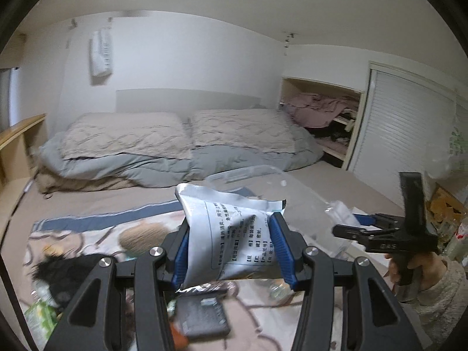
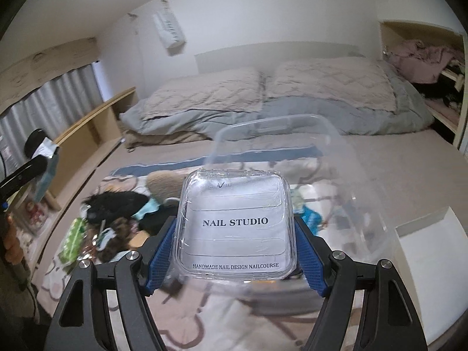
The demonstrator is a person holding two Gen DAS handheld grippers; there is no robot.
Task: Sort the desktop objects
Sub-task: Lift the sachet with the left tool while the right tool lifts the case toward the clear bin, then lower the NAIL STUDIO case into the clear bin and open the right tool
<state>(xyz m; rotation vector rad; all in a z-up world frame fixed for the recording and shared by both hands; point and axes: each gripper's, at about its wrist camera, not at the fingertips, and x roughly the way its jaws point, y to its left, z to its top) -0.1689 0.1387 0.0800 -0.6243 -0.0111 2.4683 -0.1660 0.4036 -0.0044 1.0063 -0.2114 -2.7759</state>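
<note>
My left gripper (image 1: 231,248) is shut on a crumpled silver-white sachet (image 1: 228,228) with printed text, held up above the bed. My right gripper (image 2: 234,245) is shut on a clear plastic nail box (image 2: 235,225) labelled NAIL STUDIO, its blue pads pressing both sides. In the left wrist view the right gripper (image 1: 377,231) shows at the right, held by a hand (image 1: 393,269). A large clear plastic bin (image 2: 292,146) stands just beyond the nail box. A heap of small objects (image 2: 117,219) lies on the patterned blanket (image 2: 234,307) to the left.
A dark grey pouch (image 1: 201,313), a tan puff (image 1: 140,234) and a black furry item (image 1: 67,269) lie on the blanket. Pillows (image 1: 175,134) and a grey duvet (image 1: 122,166) fill the far bed. A white box (image 2: 433,263) sits right; wooden shelf (image 2: 96,117) runs left.
</note>
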